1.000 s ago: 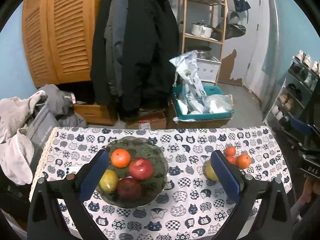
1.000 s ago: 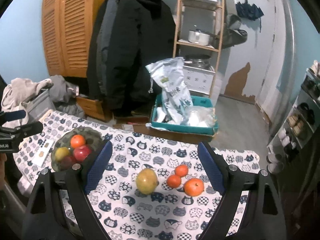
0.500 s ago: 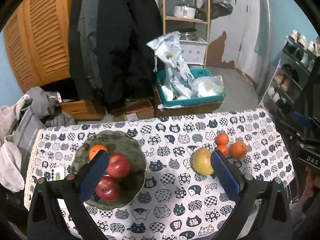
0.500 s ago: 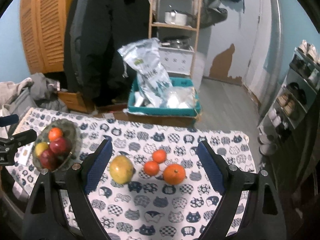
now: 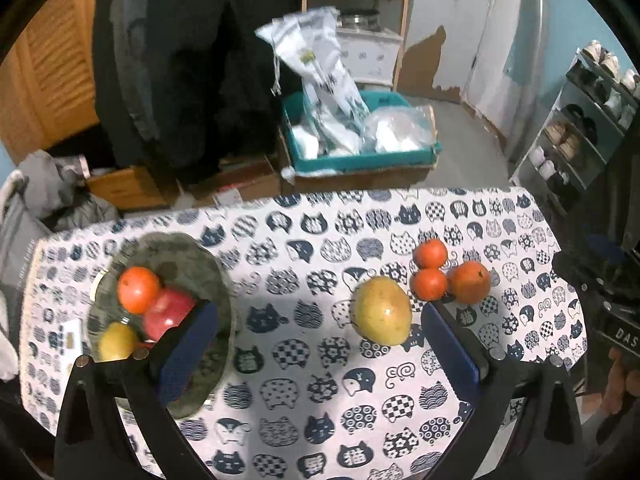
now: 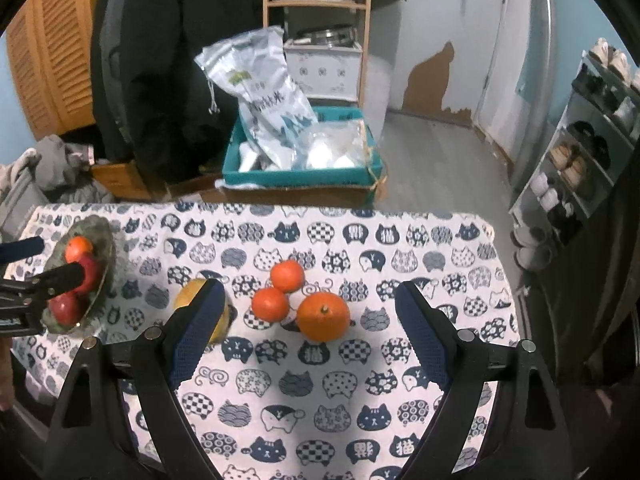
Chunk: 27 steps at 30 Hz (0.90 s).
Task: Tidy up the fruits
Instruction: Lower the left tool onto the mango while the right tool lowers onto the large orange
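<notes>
From the left wrist view, the left gripper [image 5: 320,354] is seen with its fingers spread wide and holding nothing, above the counter [image 5: 304,396] with its cat-print cloth. The bowl [image 5: 188,252] lies at the left finger, with an orange, a red apple and a yellow fruit inside. The mango [image 5: 383,310] rests on the cloth just inside the right finger; two tangerines [image 5: 430,268] and a larger orange [image 5: 471,282] are clustered just beyond it, touching one another.

From the right wrist view, the right gripper [image 6: 308,336] is likewise seen wide open and empty, with the larger orange and the tangerines between its fingers; the mango is partly hidden behind its left finger.

The step in hand is judged to be an approach to the loose fruit. A descent and a closing around one fruit would be called for next, then carriage to the bowl.
</notes>
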Each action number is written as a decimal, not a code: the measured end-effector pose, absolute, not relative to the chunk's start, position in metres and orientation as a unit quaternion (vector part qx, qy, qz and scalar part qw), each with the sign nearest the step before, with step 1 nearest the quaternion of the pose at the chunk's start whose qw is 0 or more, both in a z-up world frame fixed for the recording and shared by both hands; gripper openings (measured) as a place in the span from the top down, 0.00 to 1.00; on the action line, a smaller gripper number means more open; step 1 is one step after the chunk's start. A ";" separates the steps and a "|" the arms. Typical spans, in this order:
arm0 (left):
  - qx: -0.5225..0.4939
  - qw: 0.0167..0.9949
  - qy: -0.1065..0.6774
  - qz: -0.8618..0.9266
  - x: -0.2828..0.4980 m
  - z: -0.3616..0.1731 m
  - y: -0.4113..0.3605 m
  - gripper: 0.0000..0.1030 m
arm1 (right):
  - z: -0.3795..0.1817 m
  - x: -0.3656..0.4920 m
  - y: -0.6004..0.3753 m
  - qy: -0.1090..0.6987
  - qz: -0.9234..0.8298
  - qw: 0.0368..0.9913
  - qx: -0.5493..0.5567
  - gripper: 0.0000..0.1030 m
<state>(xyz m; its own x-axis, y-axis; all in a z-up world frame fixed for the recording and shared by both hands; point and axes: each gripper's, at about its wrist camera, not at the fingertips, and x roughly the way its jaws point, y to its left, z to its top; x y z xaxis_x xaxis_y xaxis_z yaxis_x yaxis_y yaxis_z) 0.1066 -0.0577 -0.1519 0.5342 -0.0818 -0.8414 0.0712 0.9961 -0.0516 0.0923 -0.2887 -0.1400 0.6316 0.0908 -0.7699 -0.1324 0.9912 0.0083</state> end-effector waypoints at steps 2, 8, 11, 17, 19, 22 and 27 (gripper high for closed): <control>-0.006 0.870 0.491 -0.044 0.113 -0.164 -0.062 0.01 | -0.148 0.096 -0.289 0.434 0.059 0.898 -0.029 0.16; -0.007 0.858 0.512 -0.045 0.128 -0.187 -0.072 0.01 | -0.176 0.109 -0.290 0.467 0.054 0.881 -0.042 0.16; -0.006 0.852 0.521 -0.048 0.138 -0.200 -0.079 0.01 | -0.192 0.117 -0.295 0.486 0.045 0.872 -0.038 0.16; -0.005 0.834 0.549 -0.051 0.155 -0.233 -0.095 0.01 | -0.213 0.128 -0.307 0.515 0.042 0.856 -0.004 0.16; -0.005 0.828 0.558 -0.052 0.158 -0.244 -0.101 0.01 | -0.221 0.130 -0.309 0.522 0.039 0.852 -0.002 0.16; -0.003 0.820 0.569 -0.055 0.163 -0.256 -0.108 0.01 | -0.236 0.134 -0.312 0.537 0.037 0.843 0.001 0.16; -0.004 0.809 0.585 -0.057 0.171 -0.274 -0.116 0.01 | -0.262 0.140 -0.314 0.560 0.036 0.828 0.000 0.16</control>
